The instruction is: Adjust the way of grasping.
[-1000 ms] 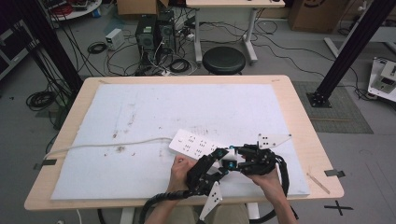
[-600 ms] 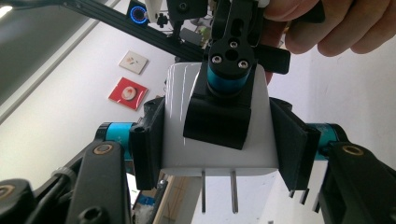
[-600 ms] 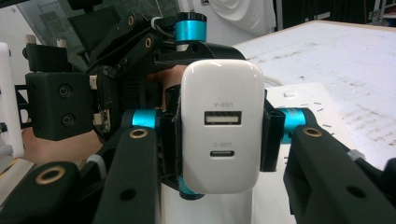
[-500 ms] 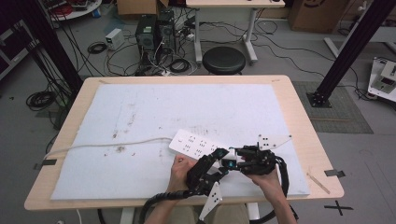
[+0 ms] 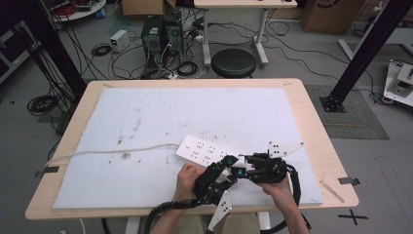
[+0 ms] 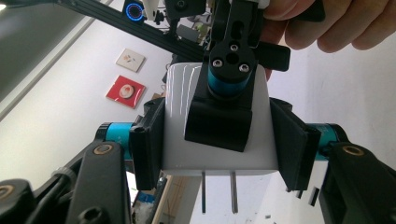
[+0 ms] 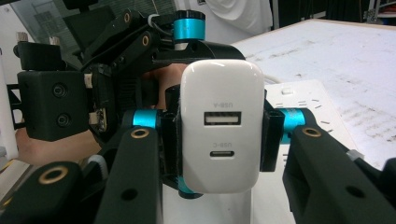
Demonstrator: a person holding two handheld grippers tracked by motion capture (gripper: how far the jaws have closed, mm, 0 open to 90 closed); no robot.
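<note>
The left gripper (image 6: pixel 219 140) has its jaws clamped on the flat sides of a white charger (image 6: pixel 180 116), whose two prongs stick out below the pads; the right gripper (image 7: pixel 219 126) has just closed on the same charger (image 7: pixel 219 126), pads pressing its narrow sides, the port face turned toward its camera; just beyond the jaws lies a white power strip (image 5: pixel 207 148) on the table (image 5: pixel 311 112), its cord (image 5: pixel 112 152) trailing off left.
</note>
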